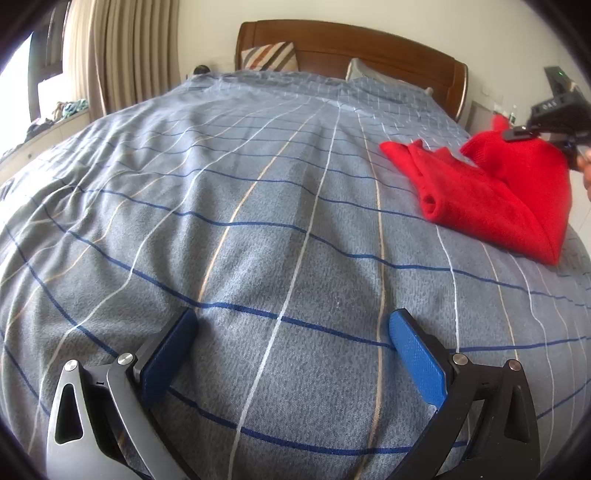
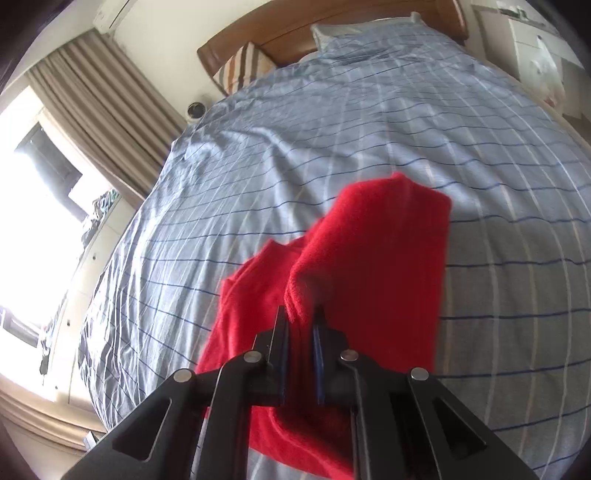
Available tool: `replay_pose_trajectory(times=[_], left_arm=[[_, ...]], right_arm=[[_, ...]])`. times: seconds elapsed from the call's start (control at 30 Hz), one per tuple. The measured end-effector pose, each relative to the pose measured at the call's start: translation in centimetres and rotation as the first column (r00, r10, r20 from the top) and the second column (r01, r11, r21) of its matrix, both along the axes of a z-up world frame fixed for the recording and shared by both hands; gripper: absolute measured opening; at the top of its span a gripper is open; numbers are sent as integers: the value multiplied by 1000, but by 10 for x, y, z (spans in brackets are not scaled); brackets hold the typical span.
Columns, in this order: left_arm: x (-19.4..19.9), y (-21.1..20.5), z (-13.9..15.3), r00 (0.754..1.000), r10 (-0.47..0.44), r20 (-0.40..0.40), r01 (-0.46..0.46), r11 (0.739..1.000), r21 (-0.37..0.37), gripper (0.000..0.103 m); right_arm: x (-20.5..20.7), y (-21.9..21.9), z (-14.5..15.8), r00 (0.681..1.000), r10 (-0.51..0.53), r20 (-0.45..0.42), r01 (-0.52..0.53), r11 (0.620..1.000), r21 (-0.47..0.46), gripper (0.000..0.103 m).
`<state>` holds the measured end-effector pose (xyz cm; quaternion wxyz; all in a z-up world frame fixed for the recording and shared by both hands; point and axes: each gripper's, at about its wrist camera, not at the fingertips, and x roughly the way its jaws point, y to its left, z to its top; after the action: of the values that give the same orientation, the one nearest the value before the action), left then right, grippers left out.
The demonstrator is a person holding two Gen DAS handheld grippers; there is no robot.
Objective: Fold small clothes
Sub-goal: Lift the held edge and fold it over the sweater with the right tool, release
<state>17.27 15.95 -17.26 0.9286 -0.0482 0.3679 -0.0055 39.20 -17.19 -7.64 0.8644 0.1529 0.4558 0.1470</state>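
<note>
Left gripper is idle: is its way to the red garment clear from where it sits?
Probably yes. The left gripper hangs open over bare bedspread, and nothing lies between it and the red garment, which the right gripper already pinches.

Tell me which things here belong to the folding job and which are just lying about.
Job:
- red garment, pinched by right hand-held gripper
- left hand-held gripper, open over the bedcover

Lying about:
- striped cushion
- pillow
- curtain

The garment (image 1: pixel 491 199) lies on the bed (image 1: pixel 258 221), right of the left gripper (image 1: pixel 293 347). Pillows (image 1: pixel 269 57) lean against the headboard (image 1: pixel 351 40) behind. Curtains (image 1: pixel 110 51) hang left of the bed.
</note>
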Motion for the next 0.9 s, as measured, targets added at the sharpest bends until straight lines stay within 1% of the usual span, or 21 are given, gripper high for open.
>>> replay_pose_trajectory(times=[0.17,0.27,0.3,0.33,0.37,0.4,0.43,0.47,0.5,0.53,0.57,0.6,0.63,0.67,0.7,0.77,0.87,0.9], left_arm=[[-2,0,0,1000,-5,7,5,1000,-12,103],[-2,0,-1,1000,-6,7,6,1000,-14,103],[-3,0,-1,1000,-7,8,7,1000,-15,103],[-3,0,-1,1000,-8,9,8,1000,-18,103],[-3,0,-1,1000,-9,9,9,1000,-20,103],[-3,0,-1,1000,-10,9,11,1000,-21,103],[-3,0,0,1000,-11,9,12,1000,-22,103],[-3,-1,0,1000,-12,8,12,1000,-23,103],[-2,-1,0,1000,-13,6,13,1000,-23,103],[-2,-1,0,1000,-13,5,13,1000,-23,103],[-1,-1,0,1000,-13,3,13,1000,-23,103],[-1,-1,0,1000,-12,1,12,1000,-21,103],[1,-1,0,1000,-12,0,12,1000,-20,103],[1,-1,0,1000,-11,-1,11,1000,-19,103],[2,-1,0,1000,-10,-3,10,1000,-17,103],[2,-2,0,1000,-9,-4,9,1000,-14,103],[2,-1,0,1000,-9,-3,9,1000,-15,103],[2,-2,0,1000,-9,-2,9,1000,-16,103]], right_arm=[[16,72,-29,998,55,-31,-56,997,-48,11],[15,98,-47,997,58,-43,-62,993,-102,12],[16,103,-53,997,58,-52,-63,993,-101,16],[16,106,-58,995,68,-71,-72,995,-65,17],[17,107,-64,991,93,-100,-92,996,11,18],[16,107,-67,984,128,-127,-114,987,114,18],[15,107,-67,974,172,-146,-140,968,206,21],[11,108,-63,968,204,-147,-161,953,257,32],[8,105,-55,966,223,-130,-180,943,280,39],[3,102,-45,966,237,-99,-201,937,286,54],[-2,96,-33,968,240,-67,-214,940,265,68],[-8,93,-21,971,235,-30,-224,953,205,71],[-15,92,-9,970,243,13,-243,965,102,75],[-23,94,-1,960,277,47,-277,961,-6,77],[-32,99,2,939,338,60,-331,937,-109,78],[-49,113,-4,894,446,31,-424,868,-258,78],[-70,134,-24,845,534,-7,-494,776,-393,77],[-73,139,-32,838,546,-11,-494,751,-438,75]])
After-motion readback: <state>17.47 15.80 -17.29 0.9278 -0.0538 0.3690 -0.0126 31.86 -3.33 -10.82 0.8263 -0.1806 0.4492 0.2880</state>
